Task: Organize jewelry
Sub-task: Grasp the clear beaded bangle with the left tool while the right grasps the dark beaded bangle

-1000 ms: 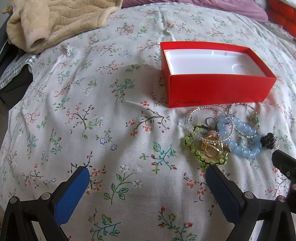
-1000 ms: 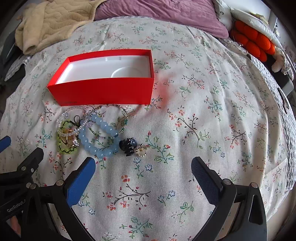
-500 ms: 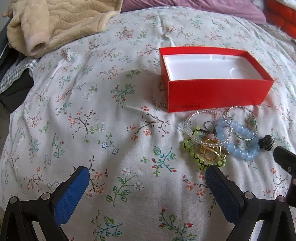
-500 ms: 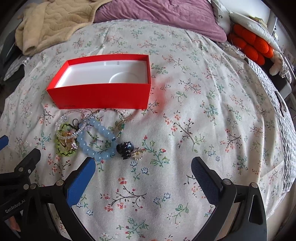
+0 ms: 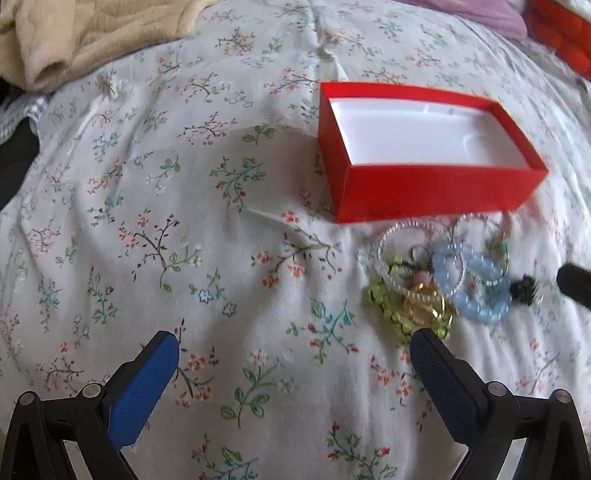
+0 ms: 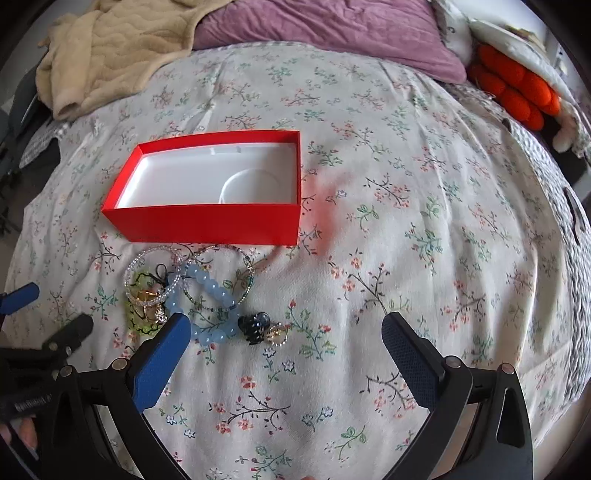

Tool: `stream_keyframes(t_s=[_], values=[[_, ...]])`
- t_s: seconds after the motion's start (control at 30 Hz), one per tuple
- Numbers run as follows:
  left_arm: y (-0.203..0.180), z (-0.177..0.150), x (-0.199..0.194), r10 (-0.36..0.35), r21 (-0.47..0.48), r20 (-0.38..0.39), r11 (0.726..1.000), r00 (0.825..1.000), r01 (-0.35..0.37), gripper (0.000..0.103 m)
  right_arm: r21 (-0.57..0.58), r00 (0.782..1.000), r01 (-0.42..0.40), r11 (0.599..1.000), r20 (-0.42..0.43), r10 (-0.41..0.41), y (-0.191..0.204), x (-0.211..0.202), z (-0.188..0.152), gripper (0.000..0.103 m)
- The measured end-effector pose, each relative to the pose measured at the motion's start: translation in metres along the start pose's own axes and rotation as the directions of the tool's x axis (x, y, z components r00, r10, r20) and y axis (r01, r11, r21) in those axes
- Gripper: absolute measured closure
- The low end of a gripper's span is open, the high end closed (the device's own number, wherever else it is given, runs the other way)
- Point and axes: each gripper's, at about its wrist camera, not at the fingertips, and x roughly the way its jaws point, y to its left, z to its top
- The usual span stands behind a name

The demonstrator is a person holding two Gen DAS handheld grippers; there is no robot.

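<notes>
An open red box (image 5: 436, 188) (image 6: 207, 221) with an empty white inside sits on the floral bedspread. In front of it lies a pile of jewelry: a blue bead bracelet (image 5: 476, 284) (image 6: 210, 291), clear bead bangles (image 6: 151, 273), a green bead bracelet (image 5: 391, 314), gold rings (image 5: 424, 310), a black hair claw (image 6: 255, 325) and a small ring (image 6: 277, 334). My left gripper (image 5: 295, 354) is open and empty, its right finger just short of the pile. My right gripper (image 6: 286, 338) is open and empty, its fingers either side of the hair claw and ring.
A beige blanket (image 6: 122, 48) lies at the far left of the bed, a purple pillow (image 6: 332, 29) at the back and an orange cushion (image 6: 517, 88) at the far right. The bed edge falls away on the left (image 5: 11, 155).
Both grippers have moved forward toward the box and the pile. The right gripper now has the hair claw between its open fingers. Nothing was picked up.
</notes>
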Motion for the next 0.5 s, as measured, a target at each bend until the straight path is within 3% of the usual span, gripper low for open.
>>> stream_keyframes(t_s=[0.17,0.33,0.5], values=[[0.0,0.015,0.01,-0.091,-0.001,-0.042,0.996,0.995,0.091,0.012,-0.045,0.995,-0.063,0.997,-0.085,0.059,0.002,0.005,0.011,0.0],[-0.001,0.028,0.028,-0.192,-0.025,-0.08,0.981,0.978,0.19,0.03,-0.046,0.992,-0.097,0.994,-0.09,0.092,0.0,0.014,0.022,0.001],[-0.007,0.04,0.047,-0.262,-0.065,-0.1,0.964,0.96,0.256,0.052,0.02,0.979,-0.162,0.987,-0.125,0.163,-0.008,0.033,0.03,0.021]])
